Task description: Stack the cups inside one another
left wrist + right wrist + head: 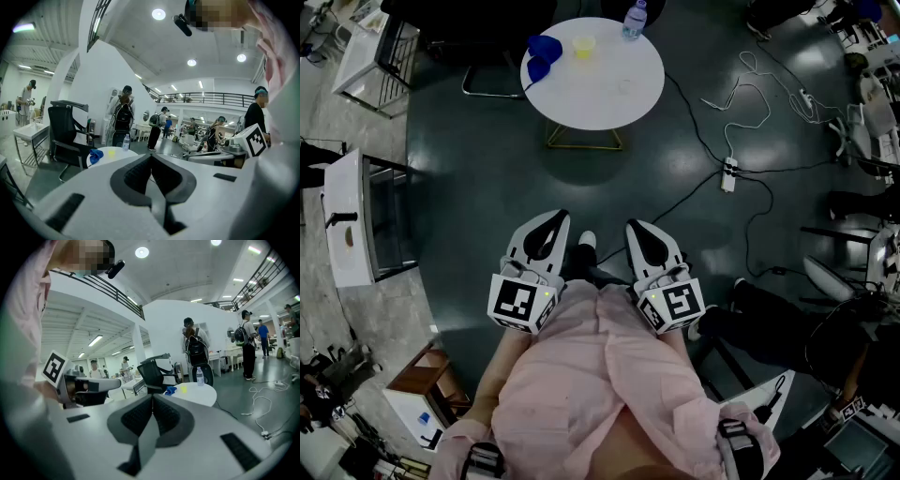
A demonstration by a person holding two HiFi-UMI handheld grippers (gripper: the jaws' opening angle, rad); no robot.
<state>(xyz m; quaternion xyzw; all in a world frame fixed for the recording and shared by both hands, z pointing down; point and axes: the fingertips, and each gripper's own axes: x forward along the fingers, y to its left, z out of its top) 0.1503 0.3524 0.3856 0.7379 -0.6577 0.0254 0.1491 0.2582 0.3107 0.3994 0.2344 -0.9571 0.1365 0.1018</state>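
Note:
Far ahead stands a round white table [609, 94]. On it are blue cups [542, 54] lying together, a small yellow cup [583, 45] and a water bottle [635, 19]. My left gripper [557, 217] and right gripper [638, 228] are held side by side close to my body, well short of the table, both shut with nothing in them. In the left gripper view the closed jaws [151, 157] point toward the blue cups [95, 155] and yellow cup [111, 152]. In the right gripper view the closed jaws [152, 397] point at the blue cups [170, 390] and yellow cup [183, 389].
White cables and a power strip [728, 173] trail over the dark floor to the right of the table. A black chair [478, 37] stands behind the table at the left. A white cabinet [347, 220] lines the left side. Several people [123, 112] stand farther off.

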